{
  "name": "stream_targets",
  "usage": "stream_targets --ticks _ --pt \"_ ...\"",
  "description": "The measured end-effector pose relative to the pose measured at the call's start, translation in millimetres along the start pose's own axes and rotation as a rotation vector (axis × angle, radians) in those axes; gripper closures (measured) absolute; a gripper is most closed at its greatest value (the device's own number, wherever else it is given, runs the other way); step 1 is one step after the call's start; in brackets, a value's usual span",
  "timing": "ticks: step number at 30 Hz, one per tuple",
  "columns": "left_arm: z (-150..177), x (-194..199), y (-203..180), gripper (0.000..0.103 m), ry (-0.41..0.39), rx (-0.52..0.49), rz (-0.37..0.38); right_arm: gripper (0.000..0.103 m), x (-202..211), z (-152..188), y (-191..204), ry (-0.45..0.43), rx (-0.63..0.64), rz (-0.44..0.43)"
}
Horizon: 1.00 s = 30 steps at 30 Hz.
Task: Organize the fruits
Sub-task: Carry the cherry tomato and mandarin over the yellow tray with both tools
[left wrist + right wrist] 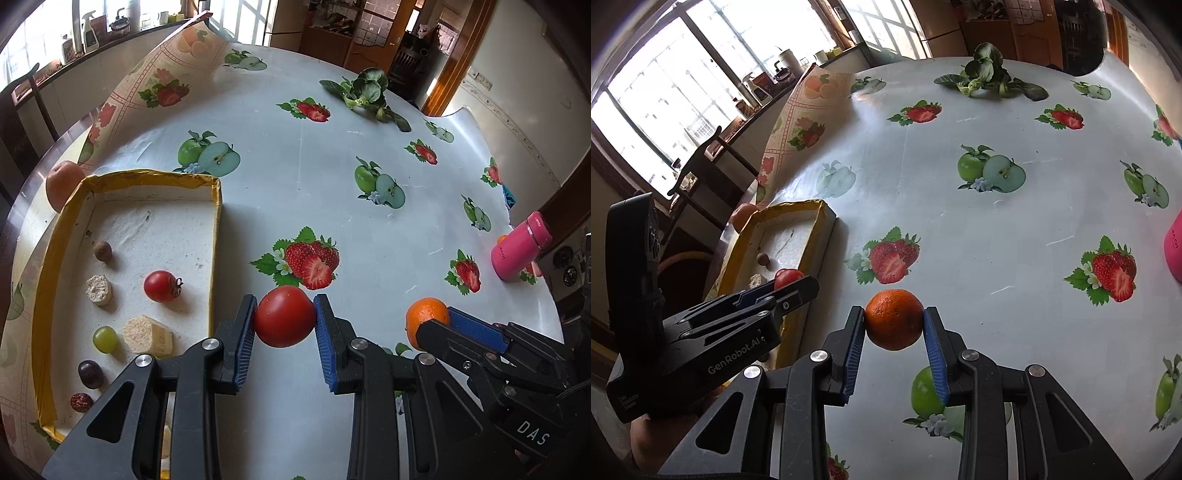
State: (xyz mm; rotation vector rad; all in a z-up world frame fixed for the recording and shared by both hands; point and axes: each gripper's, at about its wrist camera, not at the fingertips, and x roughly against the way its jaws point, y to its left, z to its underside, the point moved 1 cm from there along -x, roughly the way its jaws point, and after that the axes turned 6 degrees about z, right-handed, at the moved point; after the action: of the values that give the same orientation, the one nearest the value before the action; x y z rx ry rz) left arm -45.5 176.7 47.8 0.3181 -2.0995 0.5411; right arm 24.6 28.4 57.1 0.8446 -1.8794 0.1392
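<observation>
Red tomato, stem end hidden.

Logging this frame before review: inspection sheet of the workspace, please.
Surface: round table under a glossy white tablecloth printed with strawberries and green apples; its far left edge is folded up.
Job's things: large red tomato and round orange, both held; shallow white tray with yellow rim holds a small red tomato, green grape, dark grape, two pale cut chunks and other small fruits; orange-red apple behind the tray.
Clutter: leafy green vegetable, pink cylindrical bottle.
Grippers: left gripper clamps the large tomato; right gripper clamps the orange.
Cables: nothing seen.
Surroundings: windows, counter with bottles and kettle, wooden doorway.
</observation>
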Motion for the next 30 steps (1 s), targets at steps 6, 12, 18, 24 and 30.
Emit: stream_targets --ticks 6,12,18,24,30 --pt "2.0 19.1 21.4 0.075 -0.026 0.014 -0.026 0.070 3.3 1.5 29.4 -0.009 0.022 -0.033" --pt "4.6 34.1 46.8 0.075 -0.044 0.038 -0.054 0.070 -0.6 2.0 58.1 -0.010 0.048 -0.055" --pt "7.4 43.0 70.4 0.075 -0.052 0.061 -0.074 0.070 -7.3 3.2 85.9 -0.004 0.073 -0.074" --pt "8.0 46.4 91.5 0.075 -0.055 0.083 -0.086 0.070 -15.2 3.6 105.3 0.004 0.086 -0.087" --pt "7.1 45.5 110.4 0.075 -0.053 0.108 -0.096 0.070 -25.3 0.2 116.8 0.012 0.086 -0.092"
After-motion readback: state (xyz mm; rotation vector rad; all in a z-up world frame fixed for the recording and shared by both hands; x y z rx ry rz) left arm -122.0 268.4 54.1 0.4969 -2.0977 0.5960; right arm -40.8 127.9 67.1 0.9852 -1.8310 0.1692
